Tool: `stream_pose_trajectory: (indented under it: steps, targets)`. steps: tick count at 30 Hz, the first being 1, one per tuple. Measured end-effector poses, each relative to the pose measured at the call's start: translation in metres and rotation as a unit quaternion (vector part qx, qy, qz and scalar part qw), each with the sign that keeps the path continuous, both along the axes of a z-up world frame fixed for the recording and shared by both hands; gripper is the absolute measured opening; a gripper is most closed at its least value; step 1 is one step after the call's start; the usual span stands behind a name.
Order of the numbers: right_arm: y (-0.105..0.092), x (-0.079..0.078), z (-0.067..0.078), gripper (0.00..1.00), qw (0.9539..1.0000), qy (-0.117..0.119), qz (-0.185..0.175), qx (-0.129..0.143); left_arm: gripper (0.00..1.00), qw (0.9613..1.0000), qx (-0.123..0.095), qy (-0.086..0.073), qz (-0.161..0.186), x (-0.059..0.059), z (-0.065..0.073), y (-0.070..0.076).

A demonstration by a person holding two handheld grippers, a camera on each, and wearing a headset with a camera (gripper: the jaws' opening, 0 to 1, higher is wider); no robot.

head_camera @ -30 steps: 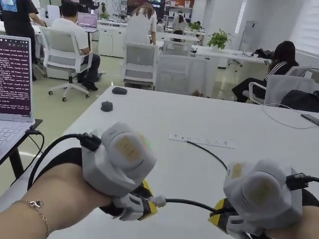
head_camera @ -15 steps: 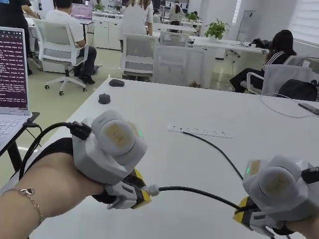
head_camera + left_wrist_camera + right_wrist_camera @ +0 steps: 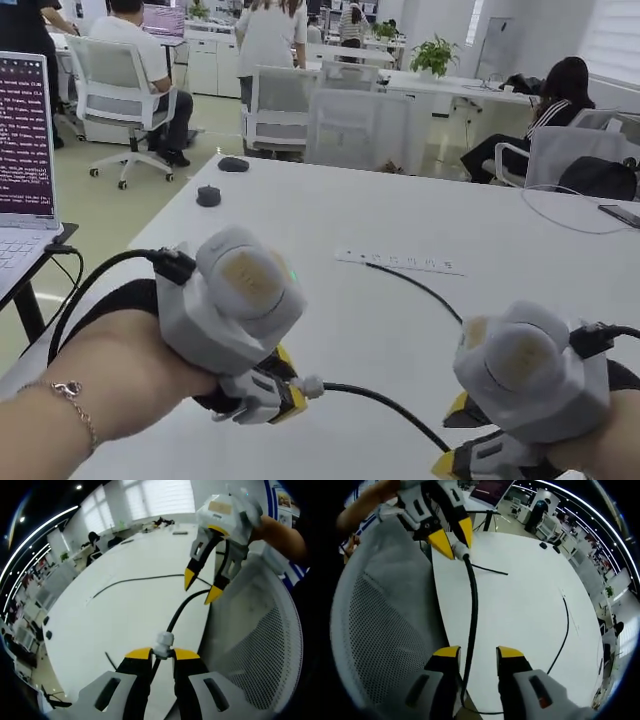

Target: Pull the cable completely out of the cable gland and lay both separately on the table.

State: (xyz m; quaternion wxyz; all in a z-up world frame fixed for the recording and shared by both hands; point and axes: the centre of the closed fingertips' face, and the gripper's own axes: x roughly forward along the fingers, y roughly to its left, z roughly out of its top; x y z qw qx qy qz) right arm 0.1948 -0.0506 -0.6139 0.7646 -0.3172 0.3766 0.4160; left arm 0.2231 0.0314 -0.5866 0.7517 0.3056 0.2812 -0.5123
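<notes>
Pinching gland (image 3: 163,643), left tool (image 3: 162,654), right tool (image 3: 478,652) parted

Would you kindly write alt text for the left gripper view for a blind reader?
The left gripper clamps a white cable gland; a black cable runs from it to the open right gripper above a white table.

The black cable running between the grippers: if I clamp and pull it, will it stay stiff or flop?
Probably semi-stiff: the black round cable spans from the white plastic cable gland to the open right gripper in a smooth arc, without sagging sharply. Its long tail curves loosely across the white table, so it would likely drag and swing.
</notes>
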Motion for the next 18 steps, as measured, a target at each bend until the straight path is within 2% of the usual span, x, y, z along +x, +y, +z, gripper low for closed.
stream_pose_trajectory:
  steps: [3,5,7,10,13,15,16,17,18]
  targets:
    - [0.025,0.0,0.011,0.29,0.9984,0.003,0.009,0.057,0.16,1.0,-0.001,0.003,-0.004,-0.003,0.0,-0.003]
    - [0.035,-0.001,0.016,0.29,0.9965,0.015,0.008,0.082,0.16,1.0,-0.001,0.004,-0.009,-0.004,0.0,-0.005]
    - [0.042,-0.007,0.017,0.27,0.9947,0.035,0.016,0.096,0.16,1.0,0.0,0.004,-0.009,-0.003,0.001,-0.006]
    - [0.039,-0.003,0.013,0.29,0.9972,0.024,0.02,0.068,0.16,0.9999,0.001,-0.002,-0.01,-0.002,0.003,-0.008]
    - [0.035,0.001,0.008,0.26,0.9984,0.018,0.018,0.051,0.16,0.9999,-0.004,-0.002,-0.014,-0.003,0.005,-0.011]
    - [0.031,0.005,0.005,0.2,0.9991,0.013,0.011,0.04,0.16,0.9998,-0.003,-0.003,-0.017,-0.003,0.006,-0.012]
    - [0.028,0.007,0.004,0.15,0.9994,0.008,0.008,0.032,0.16,0.9998,-0.003,-0.004,-0.017,-0.003,0.006,-0.012]
    - [0.023,0.009,0.003,0.06,0.9998,0.0,0.006,0.021,0.16,0.9998,-0.002,-0.005,-0.018,-0.003,0.006,-0.012]
    - [0.022,0.01,0.004,0.03,0.9997,0.002,0.005,0.023,0.16,0.9998,-0.001,-0.003,-0.019,-0.003,0.006,-0.011]
